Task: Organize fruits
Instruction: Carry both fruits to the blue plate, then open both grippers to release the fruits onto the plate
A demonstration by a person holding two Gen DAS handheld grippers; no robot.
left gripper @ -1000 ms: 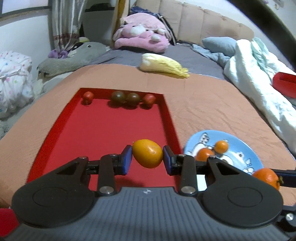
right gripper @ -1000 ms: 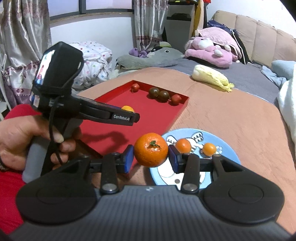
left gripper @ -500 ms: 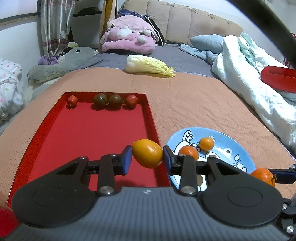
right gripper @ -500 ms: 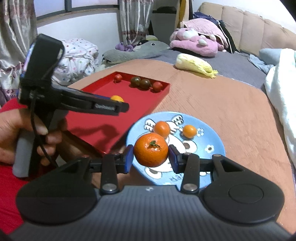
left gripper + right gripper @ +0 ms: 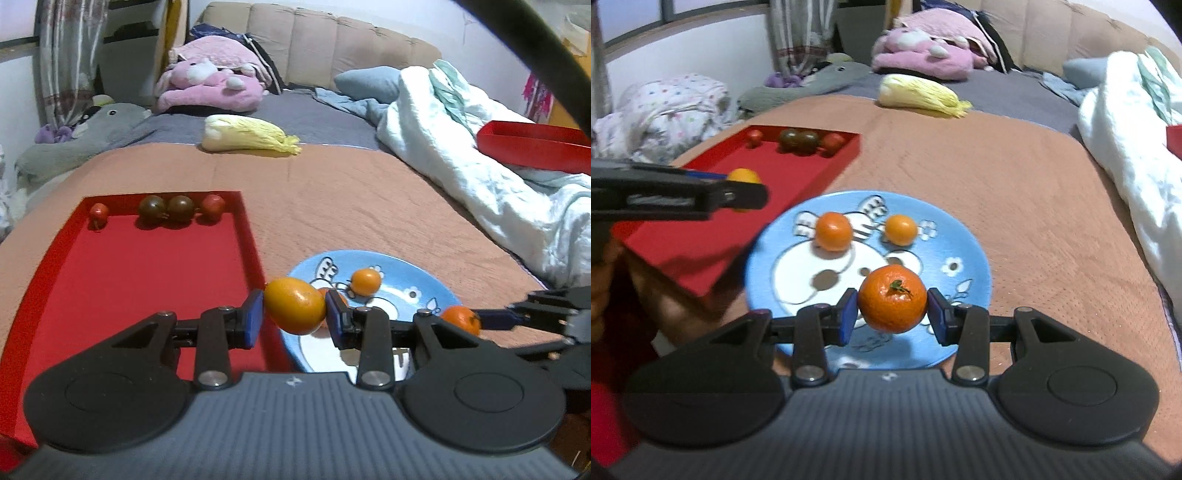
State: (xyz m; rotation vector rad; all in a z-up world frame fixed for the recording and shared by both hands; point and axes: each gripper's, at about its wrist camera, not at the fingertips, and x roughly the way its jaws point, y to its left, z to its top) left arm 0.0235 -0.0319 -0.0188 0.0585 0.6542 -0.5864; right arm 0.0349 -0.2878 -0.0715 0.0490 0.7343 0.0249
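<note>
Mandarin point(image 5: 892, 298) with the green stem is pinched between the right gripper point(image 5: 892, 314) fingers, hanging over the near half of the blue plate point(image 5: 975, 258). Straight down is bare plate, so my read is the coming move is a plain lower-and-release. Two smaller oranges, point(image 5: 833, 230) and point(image 5: 901, 229), sit on the far half, apart from each other and well clear of the drop spot.

Yellow-orange oval fruit point(image 5: 295, 311) is clamped in the left gripper point(image 5: 295, 319), long axis running across between the pads. It hangs over the gap where the red tray's point(image 5: 110, 266) right wall meets the plate's left rim, not yet over the plate floor; it needs to go right before release.

Right gripper is the nearer one to a clean drop. Four tomatoes point(image 5: 166, 208) line the tray's far wall. Cabbage point(image 5: 247, 138) lies well beyond on the bed.
</note>
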